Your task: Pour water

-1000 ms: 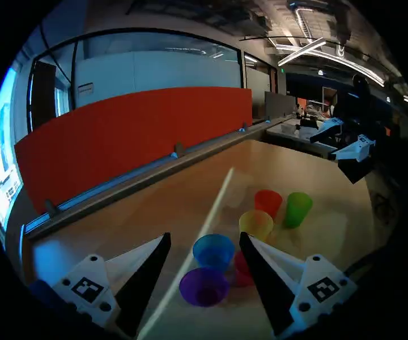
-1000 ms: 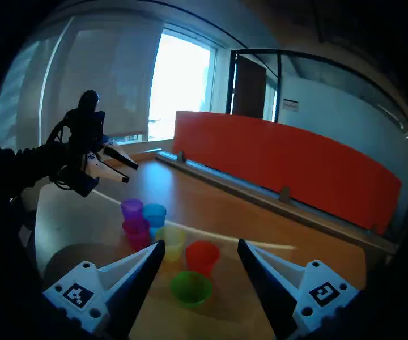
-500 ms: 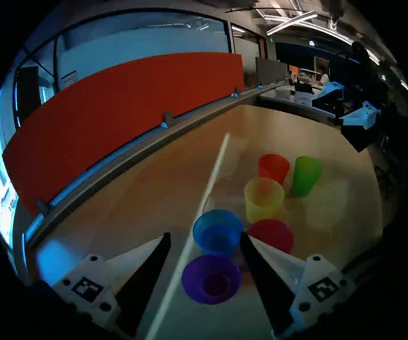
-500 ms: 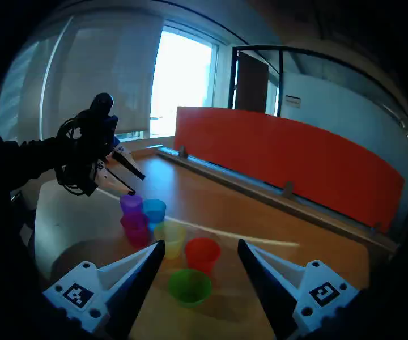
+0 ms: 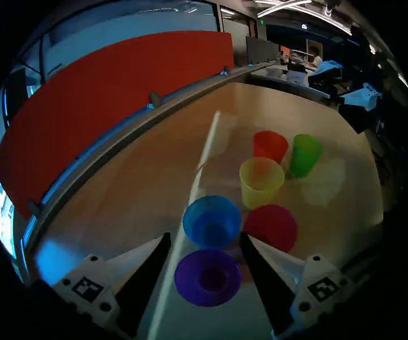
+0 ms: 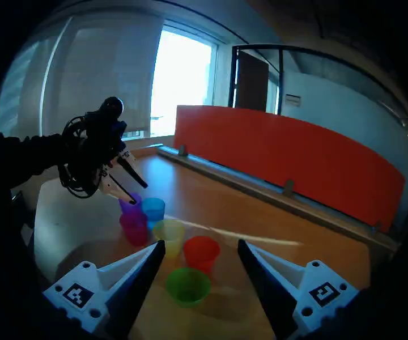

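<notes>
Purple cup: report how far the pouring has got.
Done: nothing visible; every cup stands upright. In hand: the left gripper is open with the purple cup between its fingers, not gripped. Left: grasp, lift, pour. The right gripper is open, empty, pointing at the green cup.

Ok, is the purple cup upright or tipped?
Upright: the purple cup stands on the table, its round mouth facing up.
</notes>
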The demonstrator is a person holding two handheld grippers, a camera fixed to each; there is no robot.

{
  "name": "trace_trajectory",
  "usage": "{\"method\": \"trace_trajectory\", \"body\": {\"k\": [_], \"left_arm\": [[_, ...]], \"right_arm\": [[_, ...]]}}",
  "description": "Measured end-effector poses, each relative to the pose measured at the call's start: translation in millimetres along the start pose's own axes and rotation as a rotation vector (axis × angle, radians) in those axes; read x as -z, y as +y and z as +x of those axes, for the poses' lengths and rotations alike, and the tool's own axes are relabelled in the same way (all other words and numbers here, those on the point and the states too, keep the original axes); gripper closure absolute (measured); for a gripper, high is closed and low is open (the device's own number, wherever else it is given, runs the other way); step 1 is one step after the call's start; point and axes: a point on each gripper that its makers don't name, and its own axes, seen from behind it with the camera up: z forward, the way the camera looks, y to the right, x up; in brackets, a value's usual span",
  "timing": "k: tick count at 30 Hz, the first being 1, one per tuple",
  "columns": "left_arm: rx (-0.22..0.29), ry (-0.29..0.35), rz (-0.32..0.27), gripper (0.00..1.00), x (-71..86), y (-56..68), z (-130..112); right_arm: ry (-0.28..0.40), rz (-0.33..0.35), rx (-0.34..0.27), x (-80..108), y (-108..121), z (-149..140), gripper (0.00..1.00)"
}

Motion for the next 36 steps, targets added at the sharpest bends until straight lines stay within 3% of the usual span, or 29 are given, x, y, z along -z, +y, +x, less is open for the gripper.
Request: {"method": "trace_trajectory", "body": {"k": [16,36], "left_arm": [[-0.032,-0.068,-0.01,0.1,-16.2,4.7,-8],[-0.034,-0.083,-0.031,0.1,-34.2,11.4,-4]], "right_arm": [[-0.002,-0.004,-0.007,-0.8,6,-6,0.01],[-0.008,-0.011,-0.011,-1.9,12,-10,0.01]]}}
